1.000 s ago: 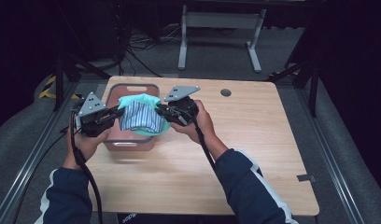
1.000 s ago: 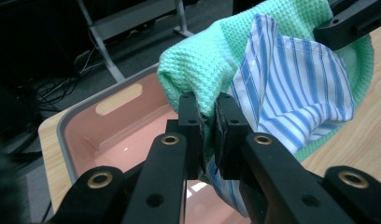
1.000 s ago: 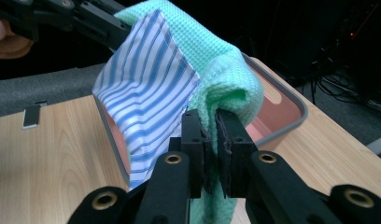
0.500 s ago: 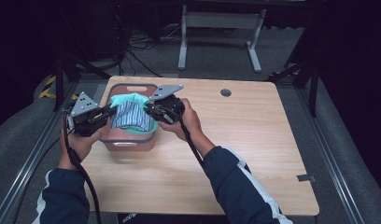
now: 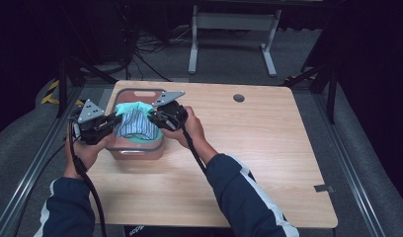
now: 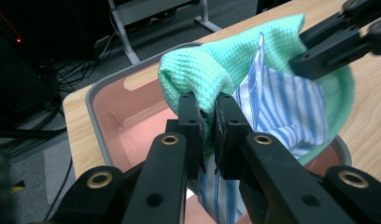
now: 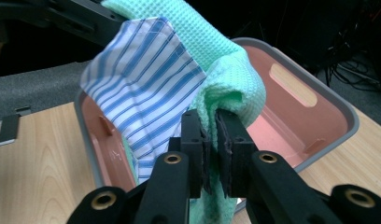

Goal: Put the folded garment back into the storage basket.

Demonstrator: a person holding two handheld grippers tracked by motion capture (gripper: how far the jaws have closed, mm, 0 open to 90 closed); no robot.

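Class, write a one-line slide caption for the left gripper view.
Left claw shut on a green cloth, striped cloth alongside, above a pink bin.

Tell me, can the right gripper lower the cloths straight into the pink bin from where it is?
Probably yes. The right gripper and left gripper hold the green cloth and striped cloth directly above the open pink bin, whose visible floor looks bare.

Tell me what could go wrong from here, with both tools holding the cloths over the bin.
The striped cloth seems only folded into the green cloth; the left tool and right tool show green between their jaws, so the striped one may slide out unevenly. The bundle hangs near the near wall of the pink bin, so an edge may drape over the rim. Releasing one side first may dump it lopsided.
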